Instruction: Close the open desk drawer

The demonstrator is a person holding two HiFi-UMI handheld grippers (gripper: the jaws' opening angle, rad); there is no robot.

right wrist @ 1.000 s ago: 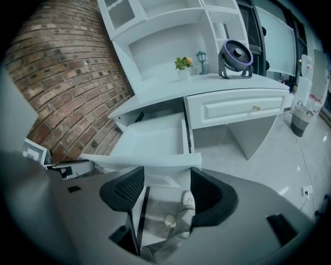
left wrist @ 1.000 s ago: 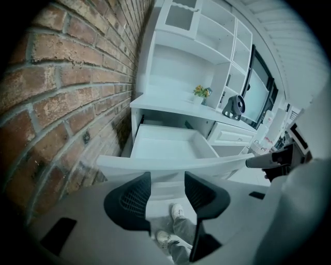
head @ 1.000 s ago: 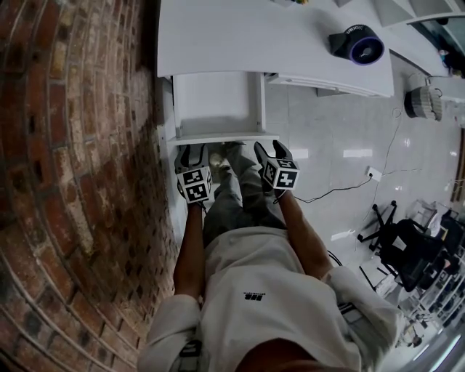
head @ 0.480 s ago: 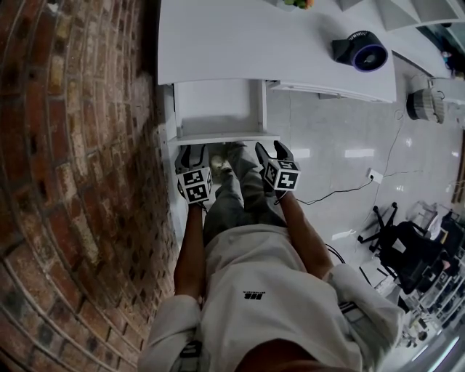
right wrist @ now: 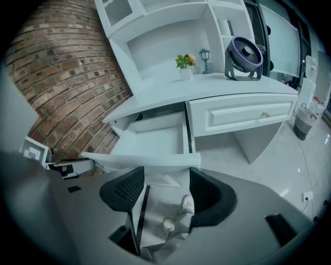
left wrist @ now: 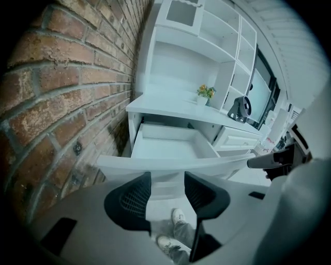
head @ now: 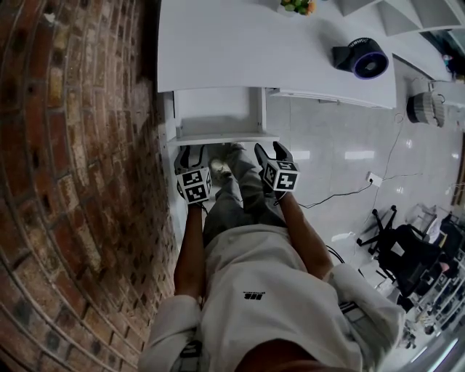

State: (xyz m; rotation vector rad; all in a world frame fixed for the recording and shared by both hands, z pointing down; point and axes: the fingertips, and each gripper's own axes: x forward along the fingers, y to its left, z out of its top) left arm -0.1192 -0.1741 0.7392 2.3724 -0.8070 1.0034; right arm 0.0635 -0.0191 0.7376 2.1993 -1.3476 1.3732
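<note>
A white desk (head: 240,43) stands against a brick wall, and its left drawer (head: 218,112) is pulled out and empty. The drawer's front panel (head: 224,138) faces me, seen also in the left gripper view (left wrist: 170,164) and the right gripper view (right wrist: 142,160). My left gripper (head: 192,154) is open, its jaws just short of the panel's left part. My right gripper (head: 272,151) is open too, close to the panel's right end. Nothing is held between either pair of jaws.
A brick wall (head: 80,145) runs close along the left. On the desk stand a round fan (head: 361,52) and a small potted plant (head: 299,6). A second, shut drawer (right wrist: 240,116) is to the right. A cable and socket (head: 372,174) lie on the tiled floor.
The drawer sticks out less from the desk than a second ago. Both grippers stay at its front panel, barely shifted.
</note>
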